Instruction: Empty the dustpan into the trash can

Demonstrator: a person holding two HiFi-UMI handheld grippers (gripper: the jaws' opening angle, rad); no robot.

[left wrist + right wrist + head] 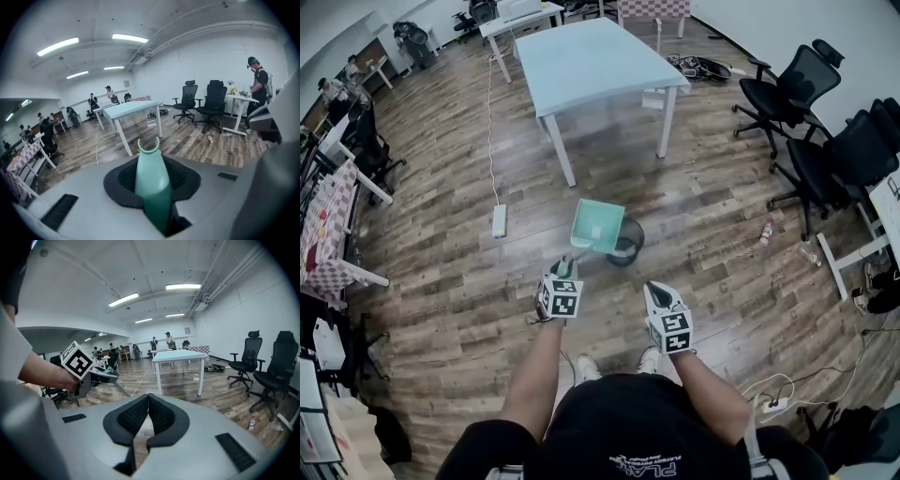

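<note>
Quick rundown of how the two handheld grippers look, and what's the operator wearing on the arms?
The left gripper and right gripper match: light grey moulded bodies, black ribbed pads, and each has a white cube with black square markers. No cables visible. The black T-shirt has short sleeves; forearms bare.

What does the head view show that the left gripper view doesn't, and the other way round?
Only the head view: the teal dustpan's pan tilted over the black trash can. Only the left gripper view: how the left gripper clamps the dustpan handle, plus ceiling lights and a standing person. Both: the pale table and black office chairs.
</note>
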